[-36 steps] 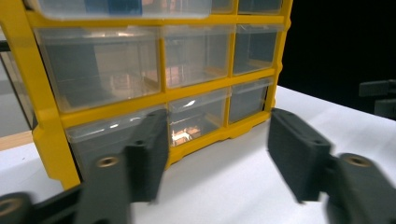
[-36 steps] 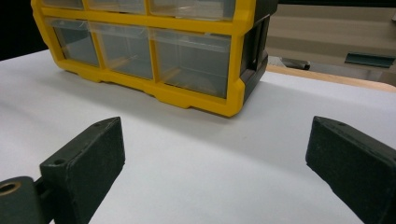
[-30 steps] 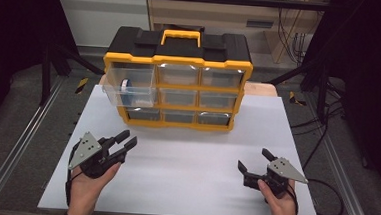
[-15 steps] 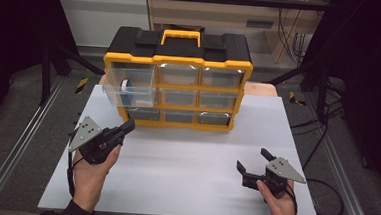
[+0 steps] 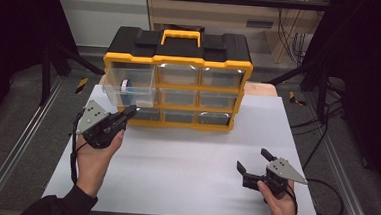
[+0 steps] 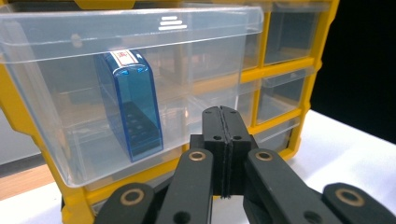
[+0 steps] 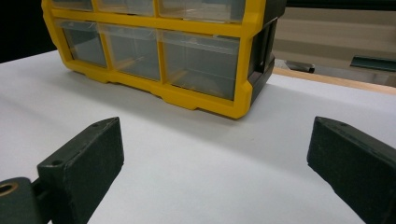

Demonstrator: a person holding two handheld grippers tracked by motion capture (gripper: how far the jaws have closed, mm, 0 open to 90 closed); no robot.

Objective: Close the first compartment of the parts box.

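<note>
drawer (image 5: pixel 129 84): clear plastic, top-left slot of the organizer, pulled out toward the person, sticks past the yellow frame; ribbed grip mark on its front lip in left gripper view (image 6: pixel 170 22)
blue case (image 6: pixel 130 105): translucent blue plastic, rounded top, stands upright inside the drawer, white label on top; seen through the drawer wall; in high view a small blue-white spot (image 5: pixel 125 85)
left hand-held gripper (image 5: pixel 129 112): jaws pressed together, nothing between them; tips just below and in front of the open drawer, near the organizer's bottom-left corner; contact with the drawer cannot be told; in left gripper view (image 6: pixel 225 128) the shut jaws cover part of the lower drawers
organizer (image 5: pixel 219 92): yellow frame, black top, yellow carry handle (image 5: pixel 182 35); three columns of clear drawers, the others pushed in; stands at the far side of the worktop
right hand-held gripper (image 5: pixel 255 161): jaws spread wide, holding nothing; low over the worktop at near right, well apart from the organizer; right gripper view (image 7: pixel 215 154) looks at the organizer's lower right corner
worktop (image 5: pixel 185 167): flat, matte white, bare between the grippers
room: dark surround, metal rails either side, cables on the floor at right, pale cabinet behind
</note>
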